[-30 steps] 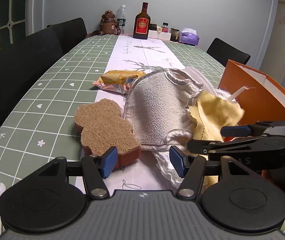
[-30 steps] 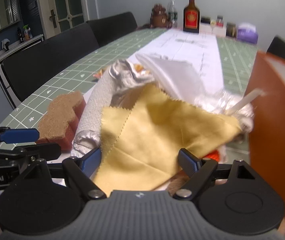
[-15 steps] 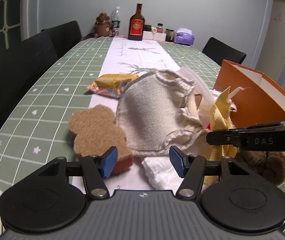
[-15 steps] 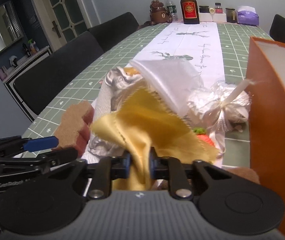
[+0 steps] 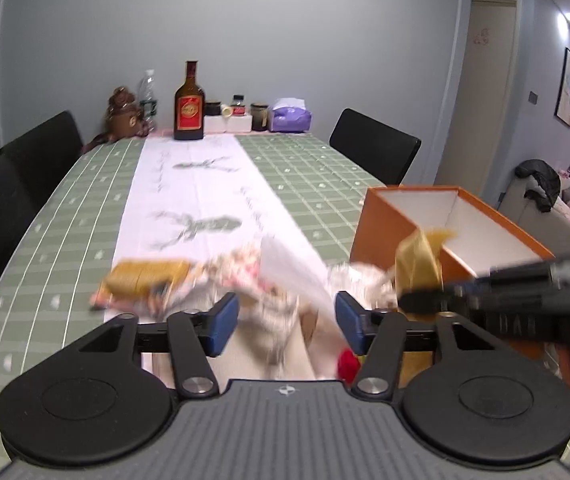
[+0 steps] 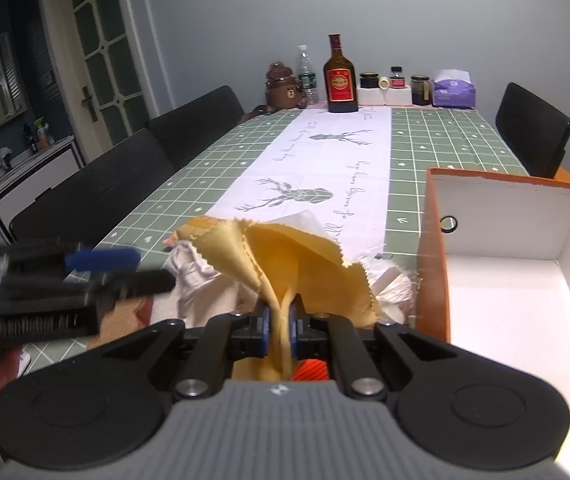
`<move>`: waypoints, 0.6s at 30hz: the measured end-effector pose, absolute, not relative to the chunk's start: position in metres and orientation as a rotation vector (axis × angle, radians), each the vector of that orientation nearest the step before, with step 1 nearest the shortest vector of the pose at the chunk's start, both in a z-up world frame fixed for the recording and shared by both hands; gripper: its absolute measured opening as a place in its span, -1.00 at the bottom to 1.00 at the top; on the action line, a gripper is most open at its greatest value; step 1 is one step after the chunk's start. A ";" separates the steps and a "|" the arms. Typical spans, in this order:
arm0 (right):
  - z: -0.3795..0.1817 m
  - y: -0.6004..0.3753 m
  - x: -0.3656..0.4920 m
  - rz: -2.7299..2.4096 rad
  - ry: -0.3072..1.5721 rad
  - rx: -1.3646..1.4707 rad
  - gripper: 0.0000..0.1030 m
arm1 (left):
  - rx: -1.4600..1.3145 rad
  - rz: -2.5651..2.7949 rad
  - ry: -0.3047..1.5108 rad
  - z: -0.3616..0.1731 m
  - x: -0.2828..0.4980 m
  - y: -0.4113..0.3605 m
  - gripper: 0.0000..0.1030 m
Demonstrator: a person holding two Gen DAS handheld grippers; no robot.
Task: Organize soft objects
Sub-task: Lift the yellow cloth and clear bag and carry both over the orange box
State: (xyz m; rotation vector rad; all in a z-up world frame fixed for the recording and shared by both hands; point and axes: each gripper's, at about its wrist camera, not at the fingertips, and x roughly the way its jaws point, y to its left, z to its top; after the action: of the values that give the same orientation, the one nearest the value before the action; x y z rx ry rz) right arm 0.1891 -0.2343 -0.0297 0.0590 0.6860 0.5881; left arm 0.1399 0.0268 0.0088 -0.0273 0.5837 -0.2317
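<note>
My right gripper (image 6: 280, 320) is shut on a yellow cloth (image 6: 285, 248), which fans out above its pads, lifted off the pile. In the left wrist view the same yellow cloth (image 5: 421, 260) hangs beside the orange box (image 5: 377, 224). That open box (image 6: 433, 260) has a white inside and stands just right of the right gripper. My left gripper (image 5: 287, 316) hovers over the blurred pile of white and patterned cloths (image 5: 293, 264), its jaws opening and gripping nothing. A yellow snack packet (image 5: 145, 276) lies at the pile's left.
At the table's far end stand a brown bottle (image 5: 189, 108), a bear figure (image 5: 123, 114), jars and a purple tissue pack (image 5: 289, 118). Black chairs (image 6: 533, 132) line both long sides. A white runner (image 5: 201, 200) runs down the green checked cloth.
The right gripper closed on the yellow cloth and lifted it up toward the box. The left gripper rose and tilted up, so the brown sponge dropped out of its view.
</note>
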 end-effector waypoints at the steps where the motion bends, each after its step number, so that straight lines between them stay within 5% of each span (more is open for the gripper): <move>1: -0.031 -0.234 0.192 0.587 0.692 0.065 -0.87 | -0.020 -0.233 0.588 0.011 0.150 0.025 0.48; 5: -0.036 -0.232 0.201 0.586 0.700 0.079 -0.87 | -0.017 -0.240 0.660 0.004 0.188 0.016 0.59; 13: -0.047 -0.234 0.214 0.564 0.732 0.114 -0.87 | -0.010 -0.259 0.816 -0.021 0.231 0.001 0.37; 18: -0.051 -0.238 0.218 0.558 0.741 0.129 -0.86 | 0.005 -0.256 0.836 -0.031 0.240 -0.006 -0.51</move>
State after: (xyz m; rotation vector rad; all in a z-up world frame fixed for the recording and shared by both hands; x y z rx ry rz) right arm 0.2177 -0.2380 -0.0511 0.1291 0.7414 0.5581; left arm 0.2403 -0.0061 -0.0306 0.0049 0.8356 -0.2563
